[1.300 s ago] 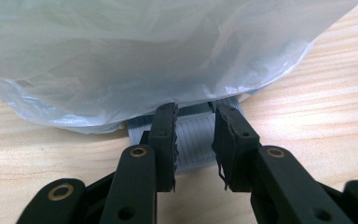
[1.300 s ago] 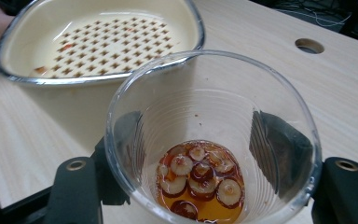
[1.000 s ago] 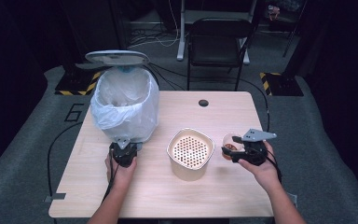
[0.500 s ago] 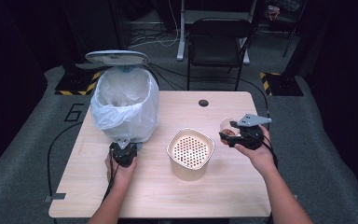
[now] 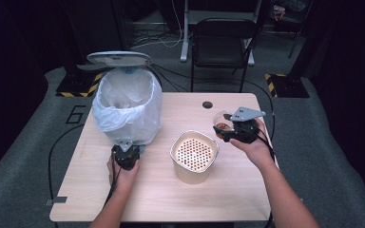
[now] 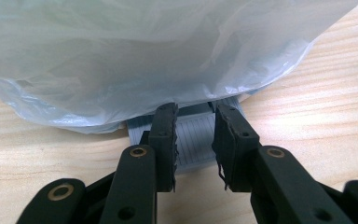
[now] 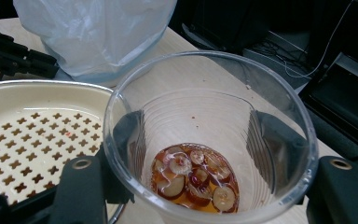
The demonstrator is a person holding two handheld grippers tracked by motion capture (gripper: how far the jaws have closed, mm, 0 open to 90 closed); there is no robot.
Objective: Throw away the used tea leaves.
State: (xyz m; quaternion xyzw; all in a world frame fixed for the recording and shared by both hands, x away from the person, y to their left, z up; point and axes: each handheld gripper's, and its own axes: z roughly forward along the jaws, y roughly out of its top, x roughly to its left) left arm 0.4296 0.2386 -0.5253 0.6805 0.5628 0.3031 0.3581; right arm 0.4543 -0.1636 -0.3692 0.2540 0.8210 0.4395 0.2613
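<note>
A bin lined with a white plastic bag [image 5: 128, 107] stands at the table's left, its lid [image 5: 119, 58] raised. My left gripper [image 5: 125, 145] is at the bin's base. In the left gripper view its jaws [image 6: 195, 126] stand nearly together, resting on the grey ribbed pedal [image 6: 193, 140], under the bag [image 6: 144, 56]. My right gripper [image 5: 224, 129] is shut on a clear plastic cup [image 5: 222, 121], held in the air to the right of a cream perforated strainer bowl [image 5: 173, 152]. Its jaws have just tightened a little on the cup [image 7: 205, 116], which holds brown liquid with fruit slices [image 7: 193, 175].
The wooden table [image 5: 237, 190] has a small dark round hole [image 5: 207, 104] near its far edge. A black chair [image 5: 221, 42] stands behind it. In the right gripper view the strainer bowl [image 7: 37, 130] lies just left of the cup.
My right hand has lifted the cup and carried it toward the table's far side and slightly left. The left hand and the bin lid have stayed as they were.
</note>
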